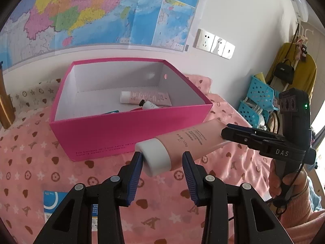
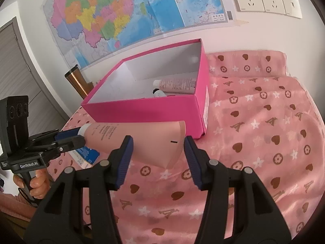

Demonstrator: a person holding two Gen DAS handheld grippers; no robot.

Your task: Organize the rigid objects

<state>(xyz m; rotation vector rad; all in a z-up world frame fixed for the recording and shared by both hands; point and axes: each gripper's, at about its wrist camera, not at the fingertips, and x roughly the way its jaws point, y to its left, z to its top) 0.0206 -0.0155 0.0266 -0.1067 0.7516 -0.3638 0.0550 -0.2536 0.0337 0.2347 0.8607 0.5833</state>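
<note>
Above pink bedding, both grippers' fingers (image 1: 138, 162) clamp the level tube (image 1: 182, 142), cap leftward.

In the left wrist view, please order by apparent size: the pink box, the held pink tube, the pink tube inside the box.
1. pink box
2. held pink tube
3. pink tube inside the box; it lies farther from the camera, so its true size against the held tube is unsure.

White wall (image 2: 203, 34) w/ map (image 2: 121, 14), outlets (image 2: 266, 2); pink patterned bedspread (image 2: 264, 142).
</note>
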